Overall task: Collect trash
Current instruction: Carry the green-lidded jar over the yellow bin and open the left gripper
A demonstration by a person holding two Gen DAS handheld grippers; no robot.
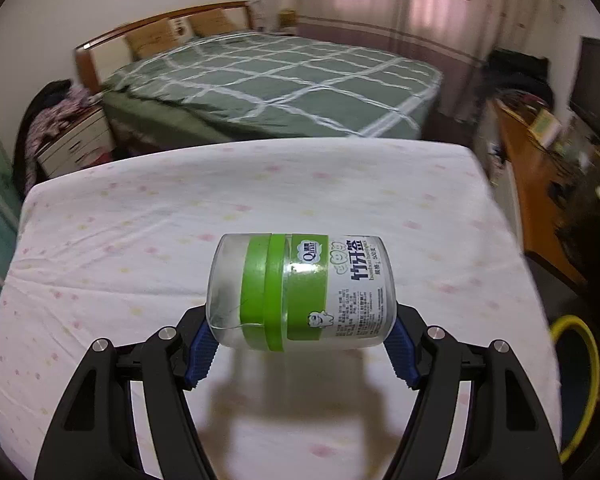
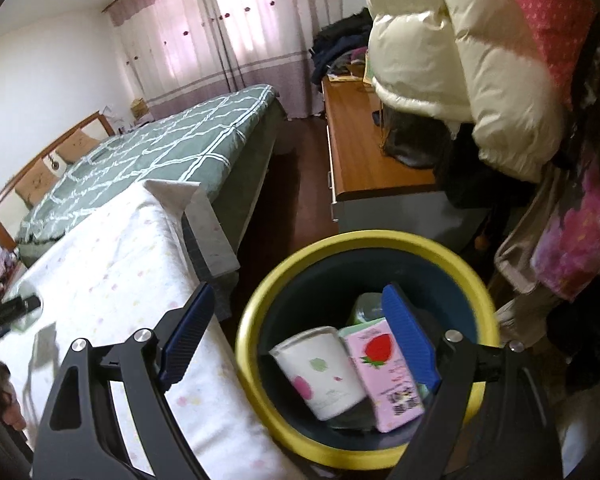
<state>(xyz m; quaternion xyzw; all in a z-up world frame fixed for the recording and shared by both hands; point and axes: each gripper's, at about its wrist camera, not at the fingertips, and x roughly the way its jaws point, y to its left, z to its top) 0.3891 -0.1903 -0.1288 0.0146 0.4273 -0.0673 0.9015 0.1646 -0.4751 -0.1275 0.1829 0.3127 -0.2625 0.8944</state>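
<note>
My left gripper (image 1: 298,354) is shut on a clear toothpick jar (image 1: 300,292) with a green band and white label. It holds the jar on its side, above the table with the pink-dotted white cloth (image 1: 140,240). My right gripper (image 2: 296,340) is open and empty above a trash bin with a yellow rim (image 2: 252,320). Inside the bin lie a white paper cup (image 2: 320,372), a pink strawberry carton (image 2: 384,376) and a green item (image 2: 366,308). The bin's rim also shows at the right edge of the left wrist view (image 1: 580,344).
A bed with a green checked cover (image 1: 280,84) stands beyond the table. A wooden desk (image 2: 360,152) is to the right, with hanging coats (image 2: 460,60) above the bin. The clothed table (image 2: 120,280) lies left of the bin.
</note>
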